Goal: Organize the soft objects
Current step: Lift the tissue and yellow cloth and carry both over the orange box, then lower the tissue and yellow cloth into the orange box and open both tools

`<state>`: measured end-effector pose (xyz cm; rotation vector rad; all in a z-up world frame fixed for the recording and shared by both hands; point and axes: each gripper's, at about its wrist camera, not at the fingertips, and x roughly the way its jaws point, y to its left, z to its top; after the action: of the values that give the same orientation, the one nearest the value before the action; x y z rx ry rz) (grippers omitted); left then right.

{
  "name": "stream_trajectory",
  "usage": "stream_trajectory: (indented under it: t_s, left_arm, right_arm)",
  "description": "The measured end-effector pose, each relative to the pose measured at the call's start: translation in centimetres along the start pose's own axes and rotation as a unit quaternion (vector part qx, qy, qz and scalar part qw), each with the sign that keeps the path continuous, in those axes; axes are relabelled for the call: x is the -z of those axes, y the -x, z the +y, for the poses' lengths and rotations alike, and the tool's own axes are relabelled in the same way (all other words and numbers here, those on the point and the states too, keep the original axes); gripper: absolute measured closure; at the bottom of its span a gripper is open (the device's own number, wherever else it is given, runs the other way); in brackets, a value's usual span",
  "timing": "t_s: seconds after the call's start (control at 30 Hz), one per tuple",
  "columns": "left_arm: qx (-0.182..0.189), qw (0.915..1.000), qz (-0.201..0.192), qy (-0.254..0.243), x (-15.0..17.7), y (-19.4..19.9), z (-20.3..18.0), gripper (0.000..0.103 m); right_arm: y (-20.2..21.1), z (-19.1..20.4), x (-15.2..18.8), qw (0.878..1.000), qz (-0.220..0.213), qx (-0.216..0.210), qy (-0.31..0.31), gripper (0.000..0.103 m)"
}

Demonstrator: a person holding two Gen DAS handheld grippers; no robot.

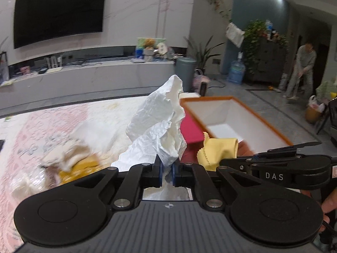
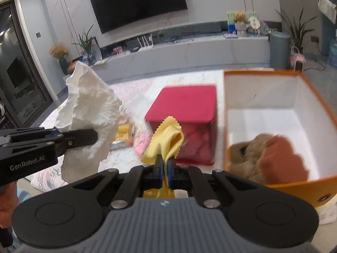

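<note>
Two handheld grippers work side by side above a table covered with a pink and white patterned cloth point(image 1: 52, 122). The left gripper point(image 1: 166, 171) has its two fingers pressed together on a crumpled white tissue point(image 1: 160, 124), which stands up in a tall, wrinkled peak above the fingers. The right gripper point(image 2: 165, 168) is clamped on a small yellow cloth point(image 2: 168, 139) with zigzag-cut edges – the cloth folds over and droops to both sides of the fingers.

Ahead of the right gripper stands a red box point(image 2: 189, 105) with a flat red top and a see-through side; pink shapes show faintly inside, too blurred to name. Touching or just beside it, to the right, is an open orange box point(image 2: 311, 97) with white inner walls. At its near end lies a brown teddy bear point(image 2: 250, 158) beside a rust-brown cloth point(image 2: 286, 160) with a scalloped edge; the far part of the box floor is bare white.

On the table to the left of the red box lies a loose, blurred heap of soft things point(image 1: 69, 156) in white, beige, yellow and pink. From the left wrist view, the yellow cloth point(image 1: 219, 149) hangs in front of the orange box's point(image 1: 263, 122) near corner.
</note>
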<state>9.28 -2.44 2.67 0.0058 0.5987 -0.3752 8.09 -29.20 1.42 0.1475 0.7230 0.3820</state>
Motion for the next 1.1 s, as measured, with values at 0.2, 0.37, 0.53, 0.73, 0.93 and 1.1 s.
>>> stream_trajectory:
  t_s: [0.2,0.37,0.53,0.73,0.93,1.1]
  left_arm:
    - [0.056,0.9984,-0.003,-0.007,-3.4,-1.3,-1.8,0.095]
    - [0.108,0.9939,0.002,-0.021,-5.9,-3.6,-4.3,0.095]
    - [0.142,0.9890,0.024,-0.032,-7.7,-7.5,-6.7,0.095]
    - [0.146,0.9839,0.080,-0.064,-9.0,-14.0,-10.0,0.095]
    - [0.102,0.9801,0.121,-0.120,-8.0,-19.9,-12.0,0.095]
    - [0.080,0.9749,0.159,-0.133,-7.2,-23.9,-12.7,0.095]
  right_arm:
    - [2.9,-2.5,-3.3,0.999,-0.021,0.021,0.017,0.102]
    - [4.1,-5.7,-6.4,0.998,-0.030,0.048,0.020,0.102]
    - [3.4,-9.0,-7.8,0.998,-0.005,0.069,0.011,0.102]
    - [0.1,-13.0,-8.3,0.995,0.057,0.082,0.009,0.102]
    - [-3.1,-16.0,-7.5,0.984,0.094,0.141,0.055,0.102]
    - [-6.4,-17.7,-6.5,0.980,0.122,0.149,0.060,0.102]
